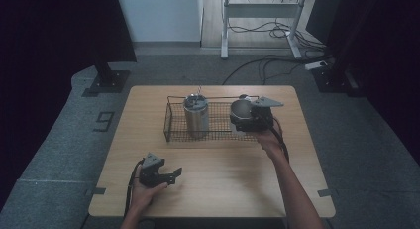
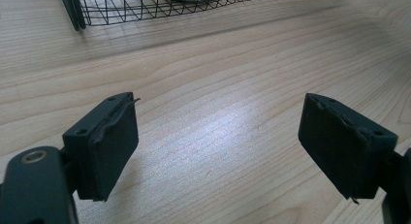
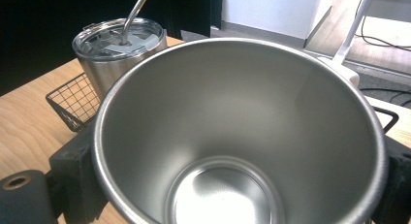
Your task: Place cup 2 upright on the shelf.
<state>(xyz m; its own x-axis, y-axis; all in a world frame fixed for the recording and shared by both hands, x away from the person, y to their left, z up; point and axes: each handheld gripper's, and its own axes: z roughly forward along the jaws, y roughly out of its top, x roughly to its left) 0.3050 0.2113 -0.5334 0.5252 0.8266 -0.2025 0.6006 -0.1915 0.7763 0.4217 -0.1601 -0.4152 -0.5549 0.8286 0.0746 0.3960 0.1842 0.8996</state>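
Note:
An open stainless steel cup point(image 3: 232, 136) without a lid sits between the black jaws of my right gripper point(image 1: 241, 112), which is shut on its sides. In the high view the cup point(image 1: 240, 107) is at the right end of a wire basket point(image 1: 171, 125). A lidded steel tumbler point(image 1: 196, 115) with a straw stands upright in the basket's middle, to the cup's left point(image 3: 111, 54). My left gripper point(image 1: 171, 175) rests low over the table's near left part, open, with bare wood between its pads point(image 2: 104, 151).
The wooden table point(image 1: 223, 159) has free room in front of the basket. The basket's near wire wall point(image 2: 145, 6) lies ahead of the left gripper. Beyond the table are grey floor, cables and a white desk frame point(image 1: 225, 35).

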